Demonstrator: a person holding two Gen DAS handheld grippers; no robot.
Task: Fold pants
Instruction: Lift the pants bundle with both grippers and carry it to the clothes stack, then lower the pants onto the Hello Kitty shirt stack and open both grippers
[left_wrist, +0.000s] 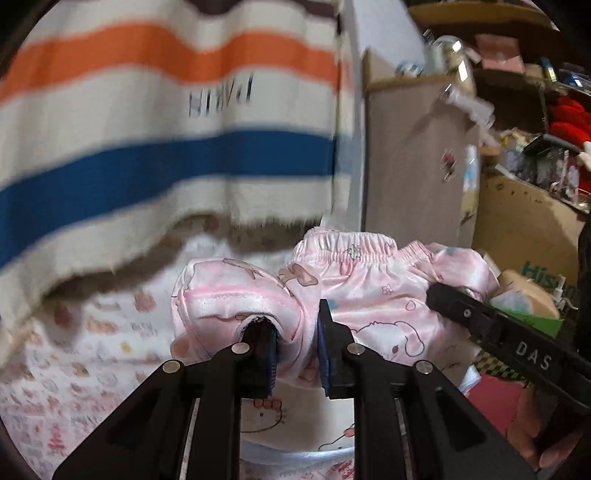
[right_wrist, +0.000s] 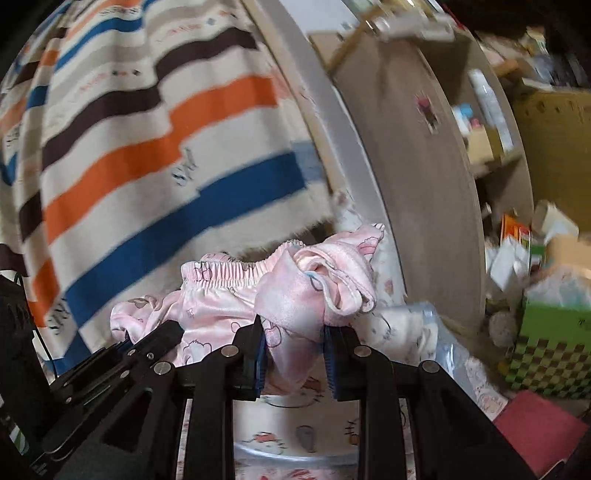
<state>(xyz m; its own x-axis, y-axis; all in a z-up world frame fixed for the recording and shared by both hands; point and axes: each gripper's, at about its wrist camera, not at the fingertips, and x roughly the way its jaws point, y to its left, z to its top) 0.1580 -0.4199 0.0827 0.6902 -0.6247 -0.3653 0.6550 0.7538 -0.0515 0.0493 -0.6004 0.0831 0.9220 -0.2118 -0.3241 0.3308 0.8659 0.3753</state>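
The pink satin cartoon-print pants (left_wrist: 369, 291) lie bunched on a Hello Kitty print sheet, elastic waistband at the far side. My left gripper (left_wrist: 295, 332) holds a bunched fold of the pants between its blue-padded fingers, with cloth draped over the left finger. My right gripper (right_wrist: 293, 332) grips another bunched part of the pants (right_wrist: 310, 291) at their right end. The right gripper's black body (left_wrist: 498, 332) shows at the right of the left wrist view; the left gripper (right_wrist: 155, 343) shows at the left of the right wrist view.
A striped cream, orange, blue and brown blanket (left_wrist: 147, 129) hangs over the far side. The Hello Kitty sheet (left_wrist: 92, 350) covers the surface. A beige board (right_wrist: 424, 203), cardboard boxes (left_wrist: 524, 221) and a green checkered box (right_wrist: 546, 350) crowd the right.
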